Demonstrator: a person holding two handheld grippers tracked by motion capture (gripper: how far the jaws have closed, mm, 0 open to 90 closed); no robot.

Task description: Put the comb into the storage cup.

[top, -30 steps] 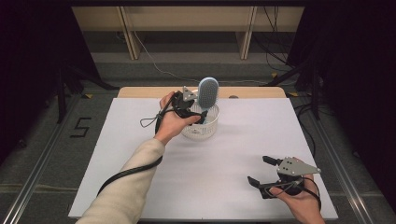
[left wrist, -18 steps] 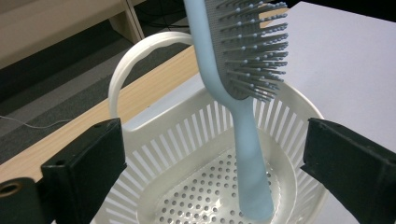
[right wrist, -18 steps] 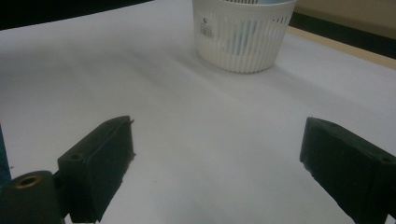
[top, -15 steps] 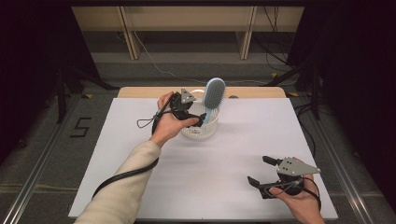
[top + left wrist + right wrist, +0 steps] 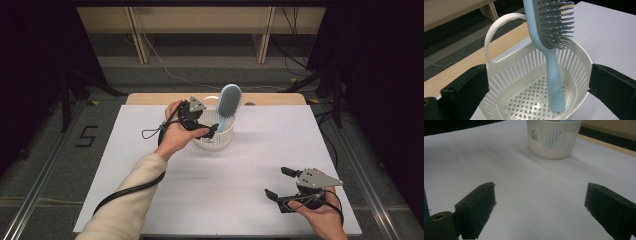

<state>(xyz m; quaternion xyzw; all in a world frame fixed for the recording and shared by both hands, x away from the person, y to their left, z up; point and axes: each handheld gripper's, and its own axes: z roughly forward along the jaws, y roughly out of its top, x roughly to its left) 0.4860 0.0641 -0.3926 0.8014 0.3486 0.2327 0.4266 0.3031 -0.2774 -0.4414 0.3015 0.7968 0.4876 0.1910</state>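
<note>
White paper covers the table (image 5: 150, 200) in front of me, with dark floor and cables beyond its far edge. Near that far edge stands the white slotted basket (image 5: 215, 140), and the pale blue hairbrush (image 5: 228, 104) rests in it handle down, leaning on the rim with its bristled head well above.

My left gripper (image 5: 202, 125) sits at the basket, and its jaws have just been opening; in the left gripper view they stand wide to either side of the basket, with the brush handle between them but touched by neither pad. My right gripper (image 5: 281, 187) rests low on the near right of the table, jaws spread wide on nothing.

I judge the brush light, stiff and smooth-handled, so it could slip or tip if nudged. The handle's middle, just above the rim, looks the best place to pinch it, not the bristles. The basket seems light too, and likely to slide.
</note>
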